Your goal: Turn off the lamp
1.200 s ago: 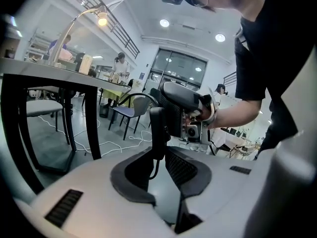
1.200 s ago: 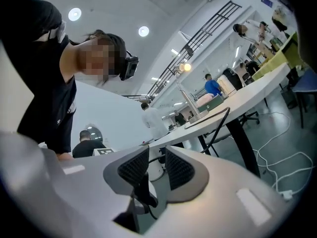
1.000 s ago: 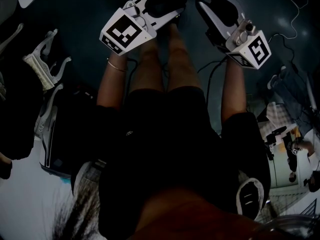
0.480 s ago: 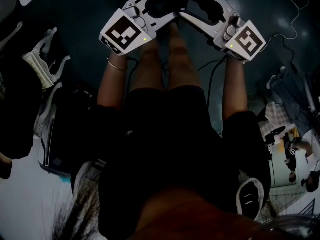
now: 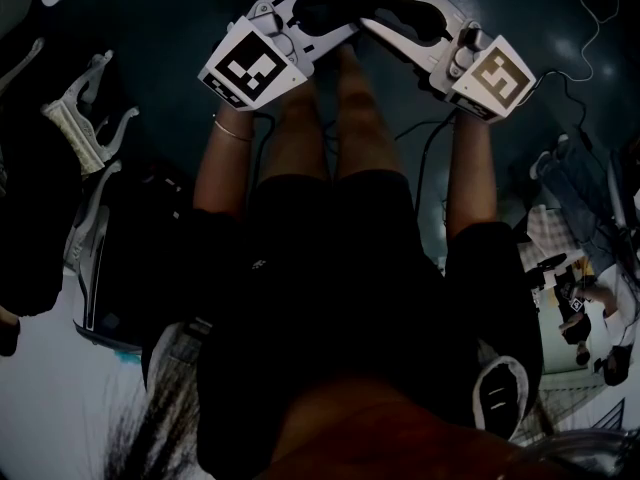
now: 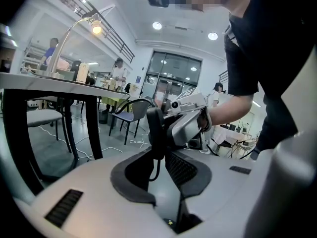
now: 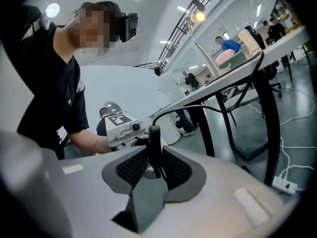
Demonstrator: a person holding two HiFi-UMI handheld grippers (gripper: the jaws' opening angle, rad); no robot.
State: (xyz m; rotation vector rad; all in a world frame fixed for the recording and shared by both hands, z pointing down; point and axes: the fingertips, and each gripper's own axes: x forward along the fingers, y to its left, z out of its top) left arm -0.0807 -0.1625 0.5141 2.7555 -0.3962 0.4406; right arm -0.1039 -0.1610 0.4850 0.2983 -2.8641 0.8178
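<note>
Two grippers meet tip to tip below the edge of the surface (image 6: 49, 81), and both have the same black cord switch (image 6: 154, 128) between their jaws. My left gripper (image 6: 157, 151) has its jaws drawn in to a narrow gap, pinching the switch upright at their tips, with a loop of cord hanging loose beneath it. My right gripper (image 7: 154, 152) comes at it from the opposite side; its jaws have just been closing, and their ribbed pads now lie against both flanks of the switch. The lamp (image 6: 94, 26) stands up on the surface, well apart from the switch and high above it, its slim arm curving over and its bulb glowing. A black cable (image 7: 196, 106) runs from the surface's edge down to the switch. Several people (image 6: 118, 71) stand among desks in the bright room beyond.
</note>
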